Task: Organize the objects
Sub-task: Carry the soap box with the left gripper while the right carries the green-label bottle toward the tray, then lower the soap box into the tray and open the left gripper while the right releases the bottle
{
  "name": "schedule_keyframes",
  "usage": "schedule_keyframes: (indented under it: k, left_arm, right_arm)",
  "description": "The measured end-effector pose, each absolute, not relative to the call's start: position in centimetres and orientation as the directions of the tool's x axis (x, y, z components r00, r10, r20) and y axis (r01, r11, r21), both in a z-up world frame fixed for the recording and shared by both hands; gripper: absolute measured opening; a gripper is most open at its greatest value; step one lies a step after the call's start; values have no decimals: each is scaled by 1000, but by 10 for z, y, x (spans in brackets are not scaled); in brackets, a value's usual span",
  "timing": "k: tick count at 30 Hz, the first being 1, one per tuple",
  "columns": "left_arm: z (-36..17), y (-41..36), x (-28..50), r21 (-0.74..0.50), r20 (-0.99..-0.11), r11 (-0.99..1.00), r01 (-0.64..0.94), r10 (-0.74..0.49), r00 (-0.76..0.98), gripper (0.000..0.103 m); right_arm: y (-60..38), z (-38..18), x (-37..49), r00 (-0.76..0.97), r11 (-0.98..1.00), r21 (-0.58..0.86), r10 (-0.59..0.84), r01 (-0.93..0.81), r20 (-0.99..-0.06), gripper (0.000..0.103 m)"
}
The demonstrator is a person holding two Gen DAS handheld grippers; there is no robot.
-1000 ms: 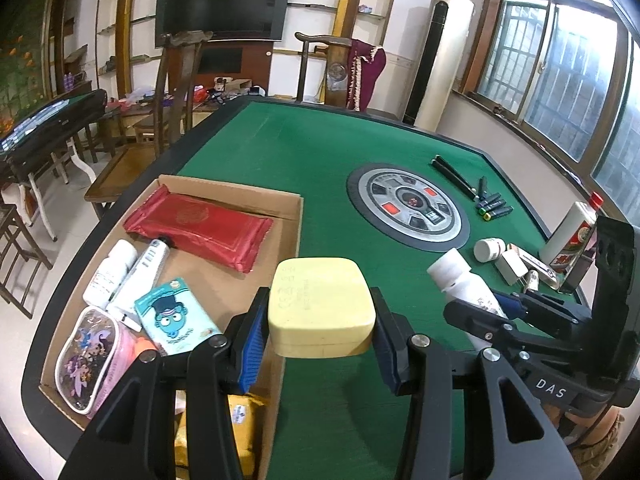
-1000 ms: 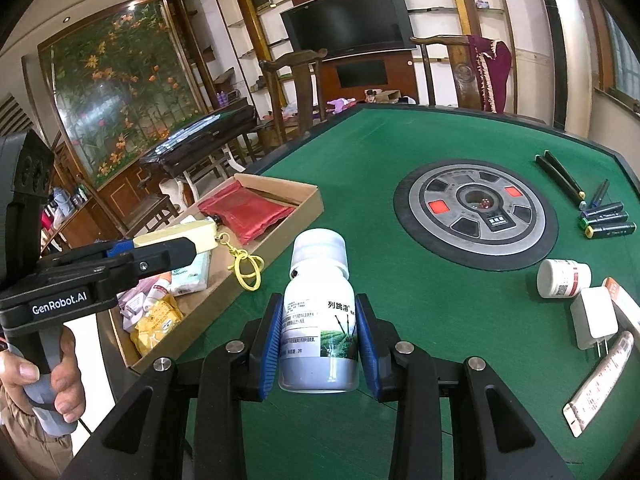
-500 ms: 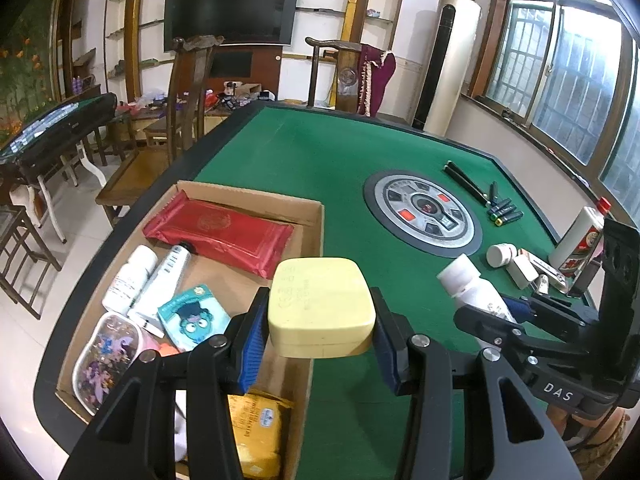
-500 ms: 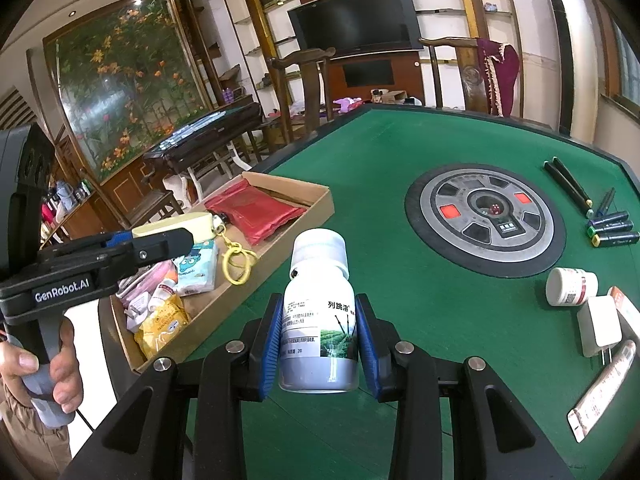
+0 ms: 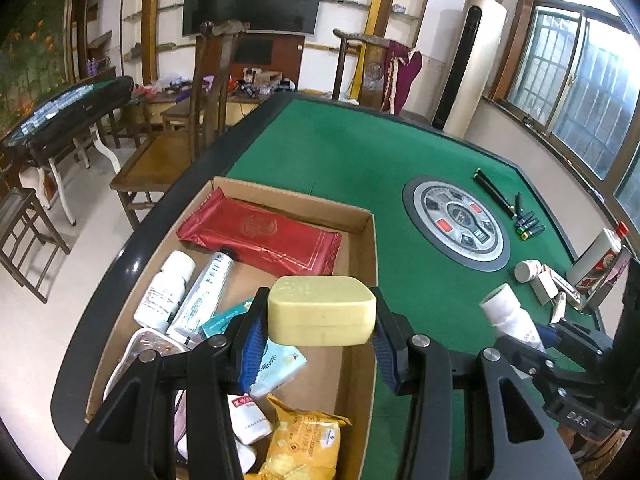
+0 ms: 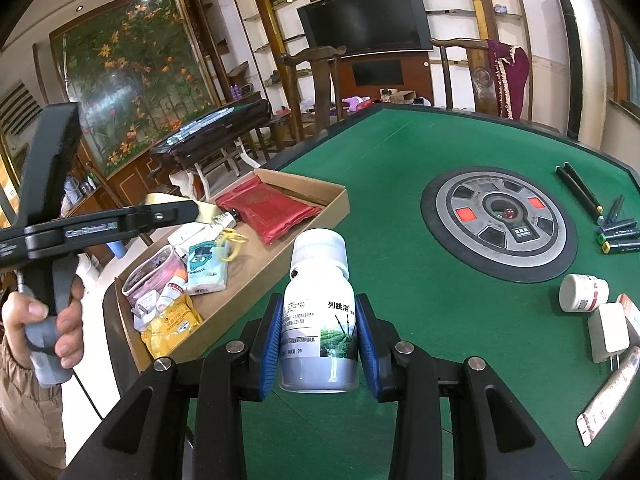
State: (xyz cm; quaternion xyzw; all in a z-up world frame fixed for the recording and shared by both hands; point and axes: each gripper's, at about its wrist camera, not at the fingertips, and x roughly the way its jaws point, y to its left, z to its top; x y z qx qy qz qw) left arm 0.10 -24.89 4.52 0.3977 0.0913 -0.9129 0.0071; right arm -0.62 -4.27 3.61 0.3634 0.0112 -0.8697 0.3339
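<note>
My left gripper (image 5: 320,344) is shut on a yellow soap case (image 5: 322,310) and holds it above the right side of the cardboard box (image 5: 366,240). The box holds a red pouch (image 5: 260,236), a white bottle (image 5: 164,292), a tube (image 5: 204,296), a tissue pack and a yellow snack bag (image 5: 304,448). My right gripper (image 6: 318,344) is shut on a white bottle with a green label (image 6: 318,316), upright above the green table, right of the box (image 6: 240,280). The left gripper (image 6: 120,224) shows in the right wrist view over the box.
On the green table (image 5: 340,160) lie a round grey centre panel (image 6: 500,220), black sticks and markers (image 6: 616,232), a small white jar (image 6: 584,292), a white charger (image 6: 610,332), a flat tube and a white liquor bottle (image 5: 596,256). Chairs stand beyond the table.
My left gripper has moved left with the soap case, from over the box's right wall to over its inside. The right gripper with the bottle has shifted slightly toward the box.
</note>
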Motion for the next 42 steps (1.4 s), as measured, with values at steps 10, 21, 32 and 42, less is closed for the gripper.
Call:
schedule_keyframes:
  k: [10,21,32,42]
  left_arm:
    - [8,-252,-40,-134,-812,-990,36,89,-577,46]
    - [-22,-239,-47,-74,-861,-997,0,63,-505,46]
    - [-33,-244,-75,-51,-900,-998,41,28,-436,47]
    - [-12,-272,-54,-155,-876,-982,106,87,-475,57]
  right_arm:
    - [-46,32,-8,-510,-779,223,-568,586,-646,37]
    - [-60,27,-10,-488,-767,222,-574,602,-658,37]
    - [-73,27,-13,-454,-747,251,-597,616,-662,37]
    - [-105,22,-25,-318,-682,437,-690,586,-650,37]
